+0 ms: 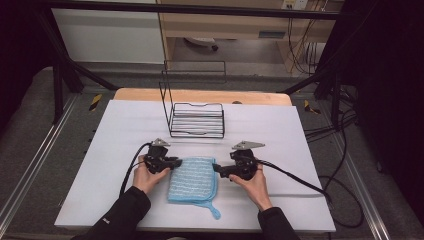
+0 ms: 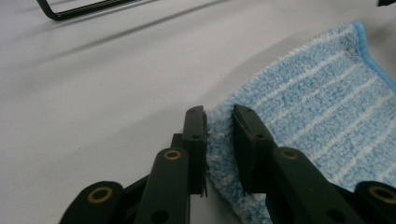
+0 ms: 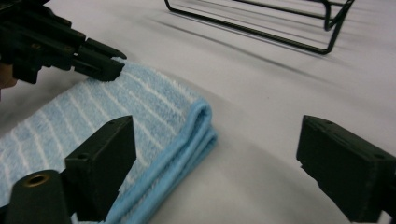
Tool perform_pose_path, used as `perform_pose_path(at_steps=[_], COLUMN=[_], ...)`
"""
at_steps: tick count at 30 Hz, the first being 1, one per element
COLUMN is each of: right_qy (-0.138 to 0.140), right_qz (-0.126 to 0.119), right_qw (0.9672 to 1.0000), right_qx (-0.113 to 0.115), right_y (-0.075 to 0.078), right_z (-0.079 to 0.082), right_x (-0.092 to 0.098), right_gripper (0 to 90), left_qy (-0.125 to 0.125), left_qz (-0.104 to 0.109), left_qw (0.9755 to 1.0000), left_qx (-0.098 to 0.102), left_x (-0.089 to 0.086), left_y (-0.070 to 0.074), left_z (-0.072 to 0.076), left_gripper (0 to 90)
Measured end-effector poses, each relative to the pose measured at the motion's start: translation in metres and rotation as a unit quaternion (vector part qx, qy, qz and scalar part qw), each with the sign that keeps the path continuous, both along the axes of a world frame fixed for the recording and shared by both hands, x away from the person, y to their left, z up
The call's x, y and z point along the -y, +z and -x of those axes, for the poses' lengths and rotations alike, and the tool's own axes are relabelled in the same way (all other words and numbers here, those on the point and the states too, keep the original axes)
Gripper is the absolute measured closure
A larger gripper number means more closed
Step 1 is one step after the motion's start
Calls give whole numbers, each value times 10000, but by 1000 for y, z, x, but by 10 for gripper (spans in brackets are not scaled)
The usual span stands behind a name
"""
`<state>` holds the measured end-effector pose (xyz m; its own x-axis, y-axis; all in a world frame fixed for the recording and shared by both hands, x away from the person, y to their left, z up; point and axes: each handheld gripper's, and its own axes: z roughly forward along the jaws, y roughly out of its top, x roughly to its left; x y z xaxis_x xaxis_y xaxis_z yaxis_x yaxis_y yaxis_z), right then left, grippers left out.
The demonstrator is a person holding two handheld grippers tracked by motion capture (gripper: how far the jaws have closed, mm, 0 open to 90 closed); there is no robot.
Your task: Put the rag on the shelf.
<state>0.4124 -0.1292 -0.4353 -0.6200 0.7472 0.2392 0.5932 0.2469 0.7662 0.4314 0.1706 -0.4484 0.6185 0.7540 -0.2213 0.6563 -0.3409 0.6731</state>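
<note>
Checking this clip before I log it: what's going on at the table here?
A person holds a gripper in each hand over a folded blue cloth on a white table. The left gripper has its jaws nearly closed around the cloth's edge, the fabric between the pads. The right gripper stands wide open at the cloth's folded corner, gripping nothing. A black wire rack sits farther back, with nothing in it.

No text, label, brand or number can be read anywhere.
</note>
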Motion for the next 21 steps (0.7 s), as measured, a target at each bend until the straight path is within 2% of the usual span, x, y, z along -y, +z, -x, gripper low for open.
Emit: perform_pose_path(at_steps=[6,11,15,21], right_qy=[-37,9,52,67], right_qz=[96,259,141,31], right_qw=[9997,9993,9993,9989], right_qx=[-213,-252,-332,-467], right_y=[-10,-17,-17,-20], right_z=[-15,-16,-15,-14], right_x=[-17,-21,-22,-24], right_gripper=[302,402,518,601], left_qy=[-8,-44,-72,-77], left_qz=[2,-20,-16,35], left_qw=[10000,9999,9999,9998], left_qx=[82,136,147,161], left_x=[0,0,0,-1], left_y=[-1,-1,-1,-2], left_z=[1,2,2,2], left_gripper=[750,750,749,749])
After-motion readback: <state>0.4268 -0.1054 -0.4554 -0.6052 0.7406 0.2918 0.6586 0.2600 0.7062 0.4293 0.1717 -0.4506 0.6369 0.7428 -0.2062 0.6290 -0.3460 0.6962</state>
